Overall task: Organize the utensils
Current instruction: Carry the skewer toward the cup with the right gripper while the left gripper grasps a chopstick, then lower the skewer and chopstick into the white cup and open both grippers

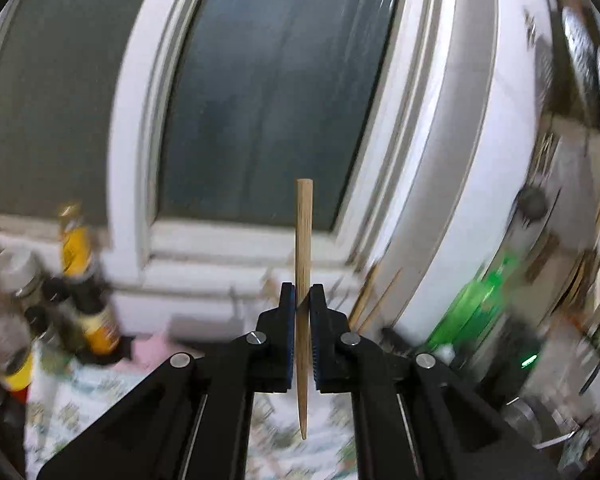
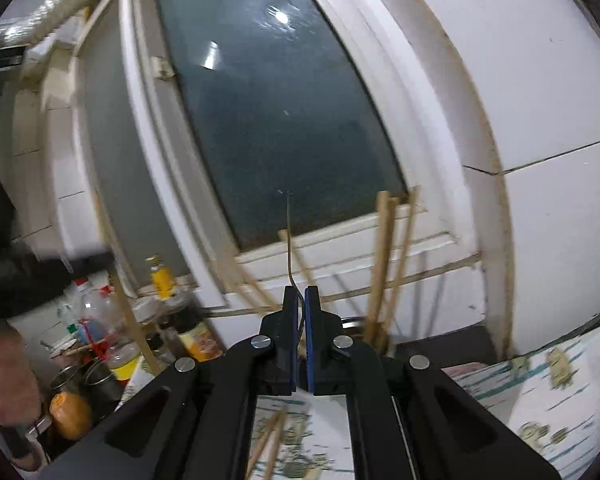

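wooden chopstick (one) clamped in left gripper; right gripper pinches one thin utensil.

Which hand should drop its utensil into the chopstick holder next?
Right, probably. The right hand-held gripper, clamped on a thin metal utensil, sits beside the standing chopsticks; the left holds one chopstick, holder unseen.

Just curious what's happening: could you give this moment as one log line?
left gripper: shut on chopstick, upright | right gripper: shut on thin metal utensil | holder: chopsticks inside
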`<action>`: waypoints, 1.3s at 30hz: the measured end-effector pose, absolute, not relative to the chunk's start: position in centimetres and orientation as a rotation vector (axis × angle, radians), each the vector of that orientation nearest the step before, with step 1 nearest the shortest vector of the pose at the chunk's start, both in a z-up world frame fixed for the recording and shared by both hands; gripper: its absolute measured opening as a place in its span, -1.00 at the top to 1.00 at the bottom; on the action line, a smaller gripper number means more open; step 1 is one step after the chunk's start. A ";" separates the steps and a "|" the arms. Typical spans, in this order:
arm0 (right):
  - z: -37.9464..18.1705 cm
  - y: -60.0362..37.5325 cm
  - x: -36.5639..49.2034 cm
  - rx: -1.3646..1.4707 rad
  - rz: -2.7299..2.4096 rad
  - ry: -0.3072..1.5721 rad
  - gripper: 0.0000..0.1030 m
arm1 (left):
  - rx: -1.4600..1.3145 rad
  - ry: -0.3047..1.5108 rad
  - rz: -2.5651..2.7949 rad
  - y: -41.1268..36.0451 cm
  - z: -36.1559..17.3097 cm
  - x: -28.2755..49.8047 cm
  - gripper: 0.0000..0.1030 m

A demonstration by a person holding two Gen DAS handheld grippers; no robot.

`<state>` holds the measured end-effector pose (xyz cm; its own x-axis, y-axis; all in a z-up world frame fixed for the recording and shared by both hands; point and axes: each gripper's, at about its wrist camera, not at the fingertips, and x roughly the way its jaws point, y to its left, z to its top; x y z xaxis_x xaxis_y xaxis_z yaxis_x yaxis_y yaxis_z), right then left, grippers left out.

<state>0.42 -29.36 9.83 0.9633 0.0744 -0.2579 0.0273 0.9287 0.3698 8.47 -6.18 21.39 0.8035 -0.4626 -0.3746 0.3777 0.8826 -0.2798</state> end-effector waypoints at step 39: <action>6.0 -30.3 4.7 0.309 0.048 0.440 0.92 | -0.119 0.396 -0.480 -12.4 12.4 14.8 0.76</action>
